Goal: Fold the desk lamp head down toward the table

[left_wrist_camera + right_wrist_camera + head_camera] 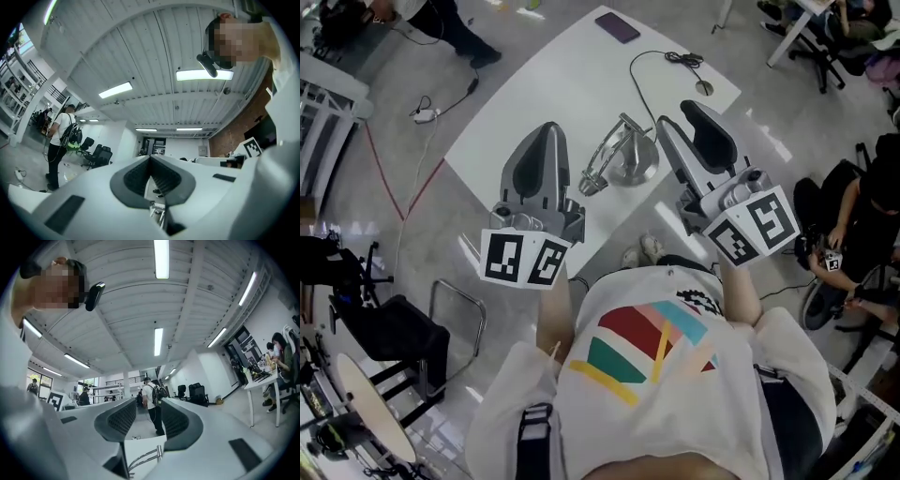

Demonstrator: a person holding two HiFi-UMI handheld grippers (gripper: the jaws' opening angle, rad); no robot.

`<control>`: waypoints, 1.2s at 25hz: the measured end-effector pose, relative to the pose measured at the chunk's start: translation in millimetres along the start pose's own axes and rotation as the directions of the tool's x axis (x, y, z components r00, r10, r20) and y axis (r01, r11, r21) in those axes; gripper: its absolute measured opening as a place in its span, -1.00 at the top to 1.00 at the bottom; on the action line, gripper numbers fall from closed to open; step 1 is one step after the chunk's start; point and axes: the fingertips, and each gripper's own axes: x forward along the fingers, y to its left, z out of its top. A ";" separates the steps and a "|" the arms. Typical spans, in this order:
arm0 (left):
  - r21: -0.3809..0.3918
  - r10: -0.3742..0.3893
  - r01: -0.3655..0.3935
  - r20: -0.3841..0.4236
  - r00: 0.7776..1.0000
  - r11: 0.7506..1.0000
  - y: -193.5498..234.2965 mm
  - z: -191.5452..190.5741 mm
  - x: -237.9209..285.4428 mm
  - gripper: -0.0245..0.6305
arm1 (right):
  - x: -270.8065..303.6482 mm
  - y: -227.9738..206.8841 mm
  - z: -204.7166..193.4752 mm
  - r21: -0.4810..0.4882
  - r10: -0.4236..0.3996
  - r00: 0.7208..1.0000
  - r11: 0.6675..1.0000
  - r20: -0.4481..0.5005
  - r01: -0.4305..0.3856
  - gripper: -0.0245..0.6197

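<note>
The head view shows the desk lamp [619,157] on the table [553,84]. The gripper views show the left gripper [151,161] clenched empty and the right gripper [143,416] released.

Left gripper [150,158] tilted up toward ceiling, jaw tips pressed together, nothing between. Chrome lamp arm [157,212] glimpsed low in gap behind pads. Ceiling light strip [204,75] overhead. Person with backpack [61,136] standing far left, office chairs [97,157] just beside.

My left tongs [547,131] are pressed together, empty; my right tongs [680,117] stand apart, empty. Both point away from me, side by side.
</note>
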 end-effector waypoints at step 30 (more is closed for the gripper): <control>0.012 -0.068 0.070 -0.110 0.992 0.997 -42.9 -24.4 31.8 0.79 | -7.9 -17.6 -14.4 -0.122 -0.050 0.993 0.992 -0.105 0.037 0.40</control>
